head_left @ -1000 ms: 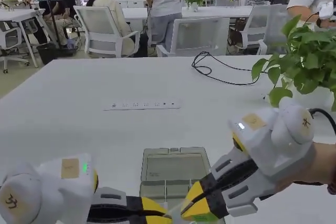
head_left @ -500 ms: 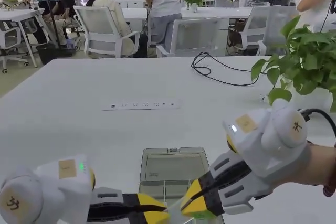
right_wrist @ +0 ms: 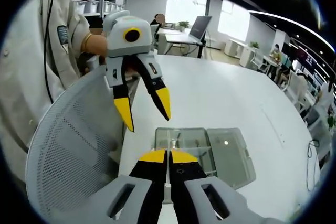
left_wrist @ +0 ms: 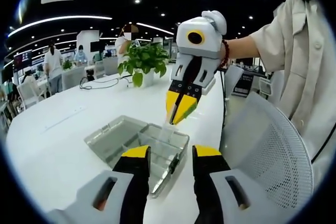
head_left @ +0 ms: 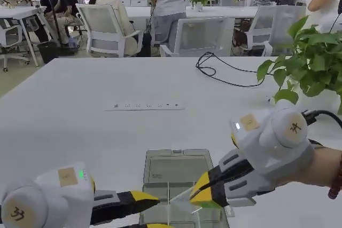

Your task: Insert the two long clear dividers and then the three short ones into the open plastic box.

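**Supervisor:** Report the scene, largest item first.

**Operator:** I worked at a white table (head_left: 75, 126). The left gripper view showed a white mesh chair (left_wrist: 265, 150) beside it. A potted plant (head_left: 307, 68) stood at the far right. A black cable (head_left: 224, 73) and a white power strip (head_left: 144, 106) lay further back.

**Supervisor:** Location of the task item?

**Operator:** The open plastic box (head_left: 179, 170) lay flat near the table edge, with its lid folded out away from me. In the right gripper view I saw partition lines in the tray half of the box (right_wrist: 231, 156).

**Supervisor:** Gripper status?

**Operator:** The right gripper (head_left: 199, 196) had its jaws pressed together on a clear divider (head_left: 184, 201). I held the divider just above the near part of the tray. The right gripper view showed the divider (right_wrist: 167, 184) as a thin strip between the closed jaws (right_wrist: 168, 156). The left gripper view showed the divider (left_wrist: 167, 129) hanging below the right gripper (left_wrist: 177, 116). The left gripper (head_left: 152, 212) had its jaws spread wide and gripped nothing. It hovered just beside the box (left_wrist: 113, 135). Its parted jaws also showed in its own view (left_wrist: 167, 153) and in the right gripper view (right_wrist: 147, 119).

**Supervisor:** Any legible markings?

**Operator:** The round cap (head_left: 17, 215) on the left gripper carried a mark I read as roughly "33". I could not read the mark on the right gripper or the tan labels on either gripper.
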Tool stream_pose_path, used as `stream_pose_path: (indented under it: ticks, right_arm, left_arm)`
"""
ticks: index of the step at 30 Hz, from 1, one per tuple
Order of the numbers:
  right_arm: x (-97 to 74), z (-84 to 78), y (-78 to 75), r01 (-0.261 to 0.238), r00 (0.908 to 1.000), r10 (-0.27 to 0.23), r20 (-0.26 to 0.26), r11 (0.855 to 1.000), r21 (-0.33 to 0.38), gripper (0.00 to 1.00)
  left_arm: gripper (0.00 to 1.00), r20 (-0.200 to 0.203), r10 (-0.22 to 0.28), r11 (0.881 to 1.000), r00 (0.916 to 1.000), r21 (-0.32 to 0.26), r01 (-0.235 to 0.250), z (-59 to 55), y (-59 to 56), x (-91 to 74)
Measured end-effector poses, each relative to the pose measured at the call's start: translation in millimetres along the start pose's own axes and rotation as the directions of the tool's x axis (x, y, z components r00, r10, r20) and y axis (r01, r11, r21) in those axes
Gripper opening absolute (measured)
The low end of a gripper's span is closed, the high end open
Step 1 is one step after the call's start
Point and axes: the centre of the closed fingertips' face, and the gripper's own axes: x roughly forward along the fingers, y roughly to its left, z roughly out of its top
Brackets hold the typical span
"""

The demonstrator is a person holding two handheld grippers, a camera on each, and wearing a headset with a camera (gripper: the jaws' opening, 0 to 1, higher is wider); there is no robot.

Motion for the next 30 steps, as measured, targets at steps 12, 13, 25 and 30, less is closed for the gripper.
stream_pose_path:
  ticks: [12,13,25,30]
  right_arm:
    - [2.3,-18.6,-24.6,0.087,0.9947,-0.085,-0.059,0.995,0.039,0.02]
    - [2.5,-20.4,-25.1,0.087,0.9946,-0.084,-0.062,0.995,0.046,0.02]
    - [9.0,-34.3,-34.4,0.112,0.9917,-0.106,-0.073,0.990,0.088,0.02]
    - [10.9,-33.1,-36.1,0.112,0.9926,-0.106,-0.060,0.988,0.105,0.02]
  left_arm:
    - [0.50,0.020,0.064,0.997,0.9978,-0.043,-0.063,-3.2,9.1,-1.5]
    - [0.52,0.020,0.068,0.997,0.9975,-0.044,-0.067,-3.5,9.4,-1.5]
    - [0.73,0.027,0.113,0.990,0.9932,-0.087,-0.110,-5.0,12.6,-2.2]
    - [0.75,0.023,0.117,0.989,0.9929,-0.097,-0.114,-6.9,12.5,-2.5]
